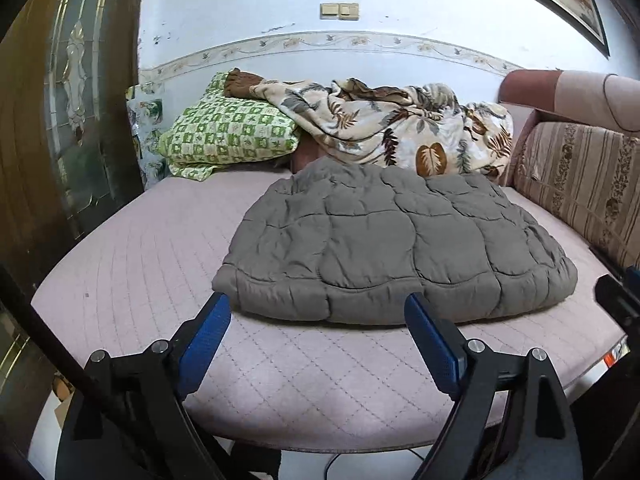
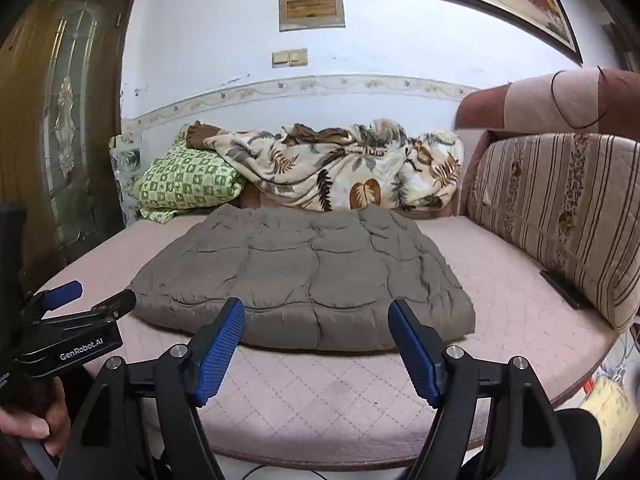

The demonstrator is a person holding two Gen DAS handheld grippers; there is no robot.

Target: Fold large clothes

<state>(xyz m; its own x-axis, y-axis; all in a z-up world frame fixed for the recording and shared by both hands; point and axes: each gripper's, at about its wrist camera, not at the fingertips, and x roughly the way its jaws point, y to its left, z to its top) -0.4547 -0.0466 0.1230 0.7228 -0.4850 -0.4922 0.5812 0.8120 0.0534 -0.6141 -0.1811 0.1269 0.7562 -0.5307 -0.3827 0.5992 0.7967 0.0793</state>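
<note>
A grey quilted padded garment (image 1: 384, 240) lies folded into a thick flat bundle on the pink quilted sofa seat (image 1: 140, 280); it shows in the right wrist view too (image 2: 308, 276). My left gripper (image 1: 318, 312) is open and empty, its blue pads just short of the bundle's near edge. My right gripper (image 2: 316, 316) is open and empty, also just in front of the near edge. The left gripper also appears at the left of the right wrist view (image 2: 90, 296).
A green checked pillow (image 1: 228, 132) and a leaf-print blanket (image 1: 400, 128) lie at the back against the wall. A striped back cushion (image 2: 560, 208) stands on the right, with a dark flat object (image 2: 562, 288) at its base. A wooden door (image 1: 60, 120) is left.
</note>
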